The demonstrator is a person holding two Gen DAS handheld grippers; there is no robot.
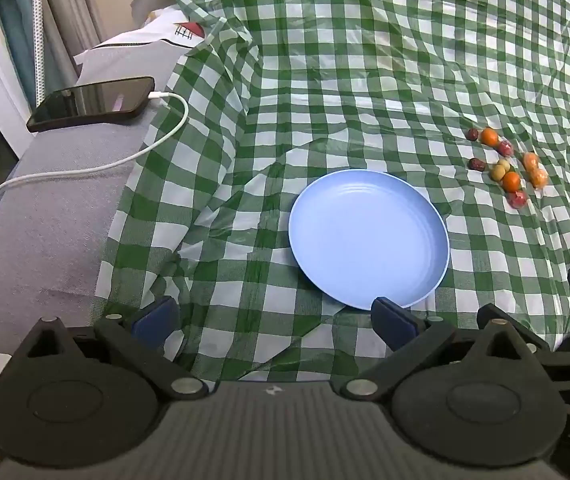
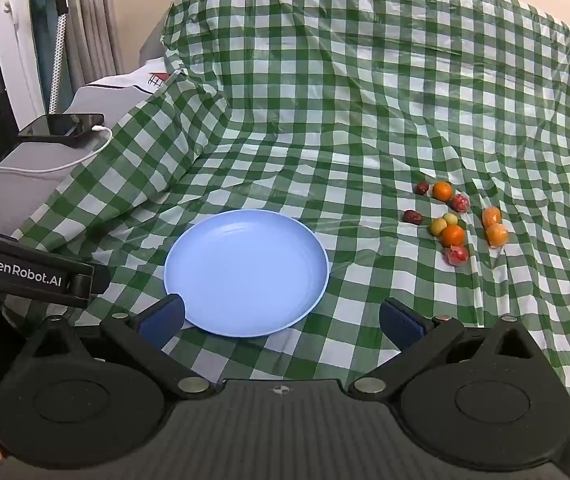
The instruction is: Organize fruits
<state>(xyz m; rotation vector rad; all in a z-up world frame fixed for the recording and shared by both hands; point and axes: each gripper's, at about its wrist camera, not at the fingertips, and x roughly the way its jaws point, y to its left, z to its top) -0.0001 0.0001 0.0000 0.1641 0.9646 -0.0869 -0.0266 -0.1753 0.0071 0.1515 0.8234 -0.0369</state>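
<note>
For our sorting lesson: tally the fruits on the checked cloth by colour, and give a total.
Orange: 4
Dark red-brown: 2
Red, wrapped: 2
Yellow-green: 2
Total: 10, all beside the plate, none on it.

Both wrist cameras look steeply down from near — sharing the blue plate [image 1: 369,240] [image 2: 245,272], the fruits [image 1: 505,164] [image 2: 453,220] and the checked cloth [image 1: 365,80] [image 2: 365,100].
</note>
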